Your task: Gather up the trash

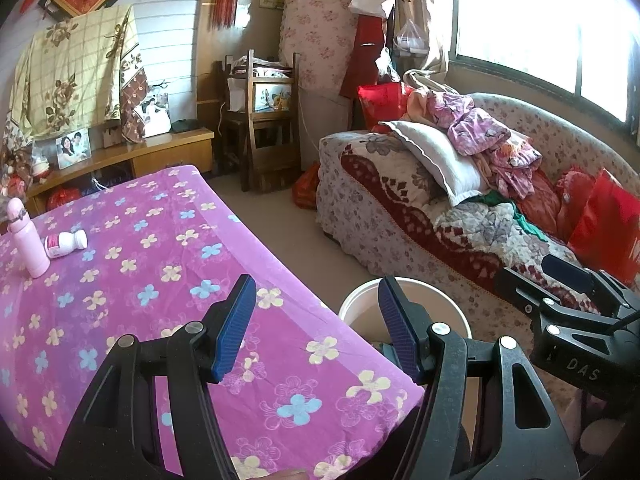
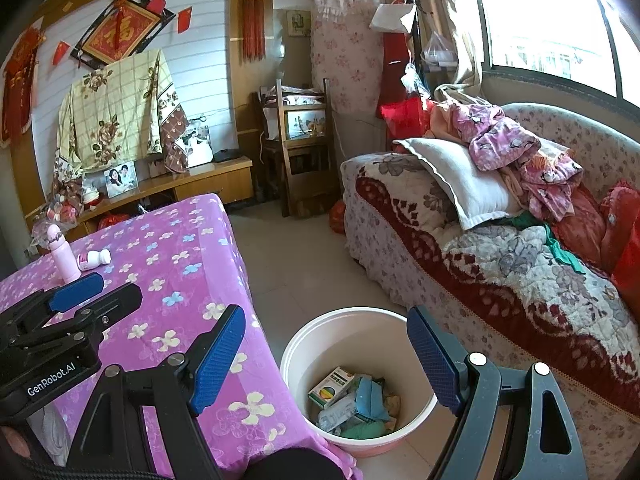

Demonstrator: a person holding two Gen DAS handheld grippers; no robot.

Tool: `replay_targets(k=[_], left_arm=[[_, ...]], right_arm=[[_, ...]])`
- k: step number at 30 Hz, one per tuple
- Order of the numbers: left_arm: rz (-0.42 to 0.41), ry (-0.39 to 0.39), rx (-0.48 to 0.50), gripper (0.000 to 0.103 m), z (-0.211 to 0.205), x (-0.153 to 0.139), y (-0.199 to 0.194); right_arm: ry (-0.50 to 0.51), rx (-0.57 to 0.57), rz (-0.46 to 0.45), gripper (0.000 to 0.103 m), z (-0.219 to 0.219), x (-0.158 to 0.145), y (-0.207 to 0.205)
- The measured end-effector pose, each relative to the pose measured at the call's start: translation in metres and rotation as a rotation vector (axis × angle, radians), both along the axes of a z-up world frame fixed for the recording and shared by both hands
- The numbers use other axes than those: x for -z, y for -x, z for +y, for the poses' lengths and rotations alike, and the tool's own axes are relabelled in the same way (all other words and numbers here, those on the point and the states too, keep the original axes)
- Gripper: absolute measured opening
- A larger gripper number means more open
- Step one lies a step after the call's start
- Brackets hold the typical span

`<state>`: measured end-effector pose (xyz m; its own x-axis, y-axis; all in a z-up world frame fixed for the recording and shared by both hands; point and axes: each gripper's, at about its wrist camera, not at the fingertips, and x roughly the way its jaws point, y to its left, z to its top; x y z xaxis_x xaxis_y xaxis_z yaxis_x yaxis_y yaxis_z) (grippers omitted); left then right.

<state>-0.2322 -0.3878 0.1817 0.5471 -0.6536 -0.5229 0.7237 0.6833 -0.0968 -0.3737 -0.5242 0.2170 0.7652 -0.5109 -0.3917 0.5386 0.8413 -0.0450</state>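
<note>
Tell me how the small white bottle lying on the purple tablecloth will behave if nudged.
The small white bottle lies on its side, so it would probably roll. It looks like light plastic. The pink flask stands upright right beside it and might tip if bumped.

1. The left gripper (image 1: 316, 326) has a black plastic frame with cut-out struts and silver round screws at its pivots.
2. Its fingers (image 1: 234, 328) carry ribbed blue pads.
3. The right gripper (image 2: 326, 360) is the same build (white lettering "GenRobot.AI" and "DAS" on the bodies).
</note>
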Motion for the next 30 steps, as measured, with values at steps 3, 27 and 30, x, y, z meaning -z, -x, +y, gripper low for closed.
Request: replay_targets(k=[3,27,30], left_arm=[[0.000,0.001,-0.002,0.062,-0.0001,-0.0001,0.0003],[0.005,-0.002,-0.003,0.062,0.0006,0.0013,-0.0015],[0.006,-0.001,-0.003,0.062,0.0004,0.0012,-0.0013]], right_arm=[[0.001,0.000,0.002,0.081,-0.0002,0.0011,0.0002],[-0.003,-0.002,0.020,0.081,-0.0053,0.0055,-0.0011],[-0.001,-0.002,0.021,0.082,-0.0055,0.0051,-0.0016]])
